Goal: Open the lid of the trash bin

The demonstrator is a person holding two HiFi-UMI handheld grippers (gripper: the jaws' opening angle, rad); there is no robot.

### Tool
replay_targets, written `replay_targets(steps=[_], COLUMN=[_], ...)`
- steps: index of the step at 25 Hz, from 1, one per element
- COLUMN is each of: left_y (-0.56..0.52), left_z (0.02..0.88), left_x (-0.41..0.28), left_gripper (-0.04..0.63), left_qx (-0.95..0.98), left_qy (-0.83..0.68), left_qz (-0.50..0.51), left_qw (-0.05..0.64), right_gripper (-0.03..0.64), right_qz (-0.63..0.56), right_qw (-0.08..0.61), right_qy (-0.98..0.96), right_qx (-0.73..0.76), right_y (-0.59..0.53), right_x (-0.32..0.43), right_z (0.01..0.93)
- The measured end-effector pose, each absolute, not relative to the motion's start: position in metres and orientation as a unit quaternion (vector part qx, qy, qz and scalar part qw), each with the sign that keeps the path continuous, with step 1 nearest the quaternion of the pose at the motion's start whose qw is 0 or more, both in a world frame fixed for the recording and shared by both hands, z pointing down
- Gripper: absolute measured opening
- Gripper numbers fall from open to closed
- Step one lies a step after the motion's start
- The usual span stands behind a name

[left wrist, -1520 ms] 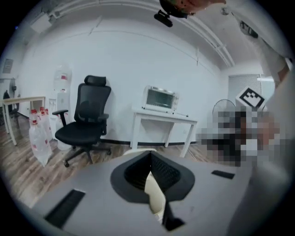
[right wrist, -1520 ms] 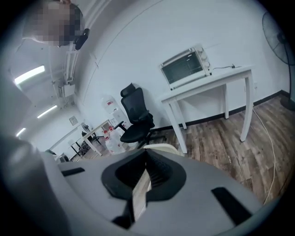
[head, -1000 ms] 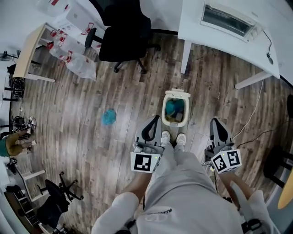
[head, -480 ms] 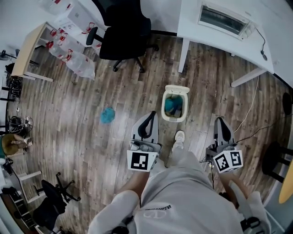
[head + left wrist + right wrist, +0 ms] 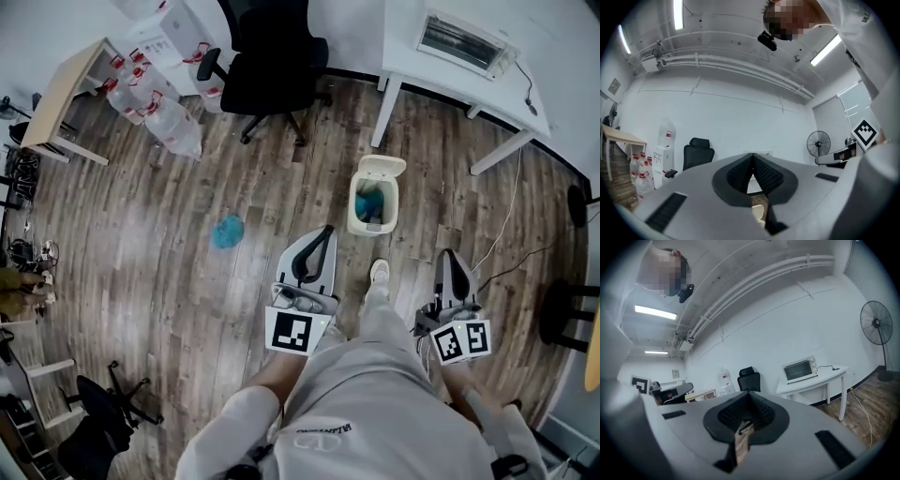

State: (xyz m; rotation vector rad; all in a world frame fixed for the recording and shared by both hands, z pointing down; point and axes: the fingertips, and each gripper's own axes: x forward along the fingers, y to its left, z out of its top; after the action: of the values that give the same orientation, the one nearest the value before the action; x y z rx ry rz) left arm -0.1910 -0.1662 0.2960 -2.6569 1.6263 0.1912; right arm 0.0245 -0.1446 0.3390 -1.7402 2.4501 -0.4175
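A cream trash bin (image 5: 377, 203) stands on the wooden floor ahead of my feet, its lid (image 5: 386, 167) swung up and back, something teal inside. The bin's rim (image 5: 759, 213) peeks through the gap below the left jaws. My left gripper (image 5: 325, 232) hangs below and left of the bin, jaws shut with nothing between them. My right gripper (image 5: 448, 255) hangs below and right of it, jaws shut and empty too. Neither touches the bin. In the gripper views both pairs of jaws meet at the tips: left gripper (image 5: 752, 154), right gripper (image 5: 748, 393).
A black office chair (image 5: 274, 66) stands beyond the bin. A white desk (image 5: 427, 70) carries a toaster oven (image 5: 461, 42). Water bottles (image 5: 169, 117) lie by a wooden table (image 5: 58, 98). A teal wad (image 5: 227, 231) lies on the floor. A cable (image 5: 506, 225) trails right.
I have stepped back and shifted; the bin now sits farther from my feet and more to the right. Its lid stays up. Both grippers stay shut.
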Motion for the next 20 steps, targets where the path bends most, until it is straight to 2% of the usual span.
replay_targets(steps=[5, 20], left_y=[-0.118, -0.024], left_z=[0.296, 0.3], left_x=[-0.208, -0.162], left_gripper=[-0.002, -0.002], left_qx=[-0.868, -0.882], left_qy=[0.494, 0.468], left_qz=[0.055, 0.05], left_qw=[-0.001, -0.01], right_gripper=[0.017, 0.017], right_qz=[-0.119, -0.13], right_qw=[0.046, 0.054], right_qy=[0.803, 0.793], right_qx=[-0.583, -0.592], right_y=[-0.089, 0.002], right_x=[-0.001, 0.036], right_z=[0.325, 0.334])
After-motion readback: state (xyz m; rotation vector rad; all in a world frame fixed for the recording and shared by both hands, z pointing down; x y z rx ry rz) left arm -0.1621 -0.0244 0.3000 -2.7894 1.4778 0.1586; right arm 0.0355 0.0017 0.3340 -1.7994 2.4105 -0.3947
